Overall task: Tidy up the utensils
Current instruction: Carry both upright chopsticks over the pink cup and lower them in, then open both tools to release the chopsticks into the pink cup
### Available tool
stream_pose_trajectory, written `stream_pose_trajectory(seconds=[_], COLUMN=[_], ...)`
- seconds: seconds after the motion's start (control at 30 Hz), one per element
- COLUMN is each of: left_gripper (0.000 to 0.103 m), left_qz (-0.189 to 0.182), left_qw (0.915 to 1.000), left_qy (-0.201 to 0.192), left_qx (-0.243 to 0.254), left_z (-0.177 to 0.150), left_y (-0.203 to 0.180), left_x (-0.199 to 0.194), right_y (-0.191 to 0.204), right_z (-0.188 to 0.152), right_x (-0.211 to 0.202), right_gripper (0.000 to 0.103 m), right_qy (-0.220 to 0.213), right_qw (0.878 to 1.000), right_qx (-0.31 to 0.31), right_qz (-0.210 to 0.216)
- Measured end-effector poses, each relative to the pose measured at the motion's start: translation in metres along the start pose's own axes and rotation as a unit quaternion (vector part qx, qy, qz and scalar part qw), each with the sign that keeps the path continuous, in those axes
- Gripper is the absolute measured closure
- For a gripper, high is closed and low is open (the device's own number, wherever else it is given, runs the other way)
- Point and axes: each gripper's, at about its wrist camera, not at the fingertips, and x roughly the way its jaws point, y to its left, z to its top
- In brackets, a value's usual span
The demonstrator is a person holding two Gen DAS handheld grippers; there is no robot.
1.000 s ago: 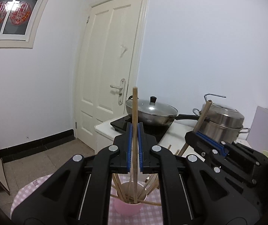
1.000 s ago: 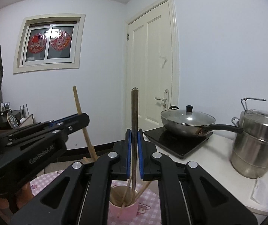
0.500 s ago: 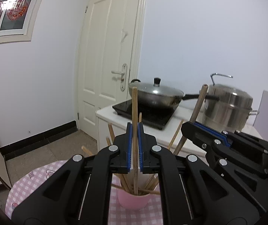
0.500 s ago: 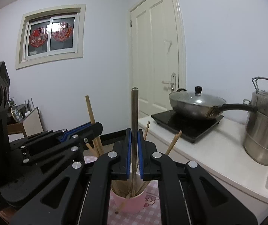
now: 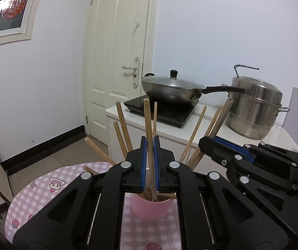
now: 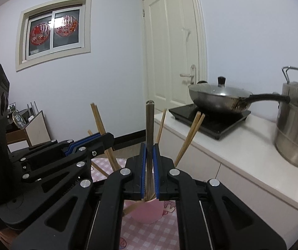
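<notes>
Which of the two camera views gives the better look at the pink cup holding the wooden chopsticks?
The left wrist view. There the pink cup shows its rim, its front wall and the wooden chopsticks fanning out of it. In the right wrist view the cup is mostly hidden behind the gripper, with only its lower wall visible.

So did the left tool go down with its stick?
Yes. The left tool sank: the stick's top, once above the wok, now sits below it, with the pink cup nearer.
</notes>
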Motion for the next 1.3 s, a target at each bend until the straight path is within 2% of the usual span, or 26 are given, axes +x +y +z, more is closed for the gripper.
stream_pose_trajectory(seconds=[0.23,0.73,0.9,1.03,1.13,1.17,1.2,1.23,1.27,1.3], left_gripper=[0.096,0.095,0.095,0.095,0.094,0.084,0.061,0.05,0.042,0.042], left_qz=[-0.001,-0.011,-0.014,-0.014,-0.019,-0.019,-0.02,-0.019,-0.014,-0.016], left_qw=[0.9999,0.9998,0.9998,0.9998,0.9998,0.9997,0.9997,0.9997,0.9995,0.9994], left_qy=[0.006,0.008,0.008,0.005,0.001,-0.001,-0.005,-0.013,-0.029,-0.032], left_qx=[0.01,0.014,0.012,0.014,0.012,0.012,0.011,0.008,0.003,0.001], left_z=[-0.006,0.002,0.005,0.008,0.01,0.011,0.012,0.012,0.013,0.014], left_y=[0.0,0.004,0.007,0.007,0.008,0.008,0.008,0.009,0.011,0.012], left_x=[-0.001,-0.018,-0.029,-0.04,-0.05,-0.053,-0.058,-0.063,-0.071,-0.075], right_y=[-0.001,-0.001,-0.001,0.0,0.0,0.0,0.0,-0.001,-0.002,-0.003], right_z=[-0.006,-0.005,-0.004,-0.002,0.001,0.002,0.002,0.003,0.003,0.003], right_x=[0.003,-0.006,-0.016,-0.028,-0.04,-0.043,-0.046,-0.051,-0.054,-0.059], right_gripper=[0.098,0.094,0.076,0.073,0.066,0.064,0.063,0.063,0.061,0.061], right_qy=[0.017,0.024,0.019,0.009,-0.002,-0.004,-0.008,-0.012,-0.015,-0.019], right_qw=[1.0,0.999,0.999,0.999,0.999,0.999,0.999,0.999,0.999,0.998], right_qx=[0.013,0.029,0.037,0.042,0.044,0.045,0.046,0.047,0.049,0.053], right_qz=[0.006,0.015,0.018,0.018,0.017,0.017,0.016,0.015,0.014,0.015])
